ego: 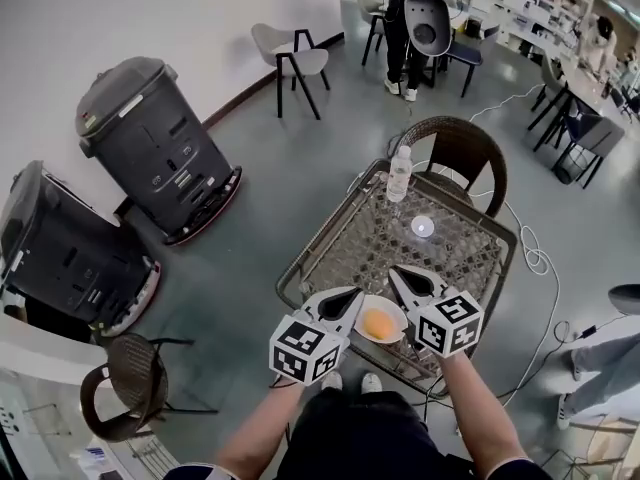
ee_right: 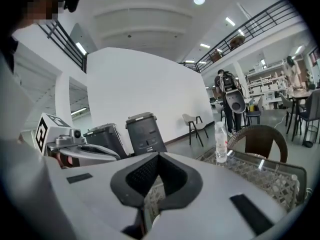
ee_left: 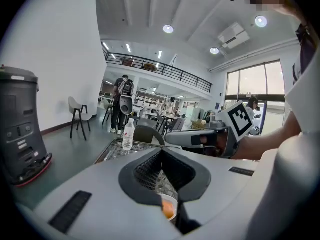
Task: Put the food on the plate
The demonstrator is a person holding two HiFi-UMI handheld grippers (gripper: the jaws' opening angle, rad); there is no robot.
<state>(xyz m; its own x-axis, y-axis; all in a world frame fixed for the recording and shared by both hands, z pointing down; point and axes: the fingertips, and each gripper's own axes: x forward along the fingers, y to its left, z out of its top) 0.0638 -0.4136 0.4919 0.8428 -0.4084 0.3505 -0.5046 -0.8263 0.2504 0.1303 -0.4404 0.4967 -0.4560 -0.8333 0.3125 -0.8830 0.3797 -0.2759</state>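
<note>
A round orange food item (ego: pixel 378 324) lies in a small white plate (ego: pixel 398 318) at the near edge of the wicker-patterned table (ego: pixel 350 238). My left gripper (ego: pixel 355 293) hovers just left of the plate, jaws together, holding nothing. On the plate's right side, my right gripper (ego: pixel 395 271) is also shut and empty, tips pointing away across the table. In the left gripper view the plate (ee_left: pixel 172 200) and food (ee_left: pixel 168 210) show under the shut left gripper (ee_left: pixel 162 151), with the right gripper (ee_left: pixel 200 139) beyond. The right gripper view shows its own right gripper (ee_right: pixel 159 153) shut.
A water bottle (ego: pixel 399 173) and a small white round object (ego: pixel 423 227) stand on the table's far part. A wicker chair (ego: pixel 465 148) sits behind it. Two dark grey wheeled machines (ego: pixel 150 138) stand to the left, and another wicker chair (ego: pixel 130 378) at lower left.
</note>
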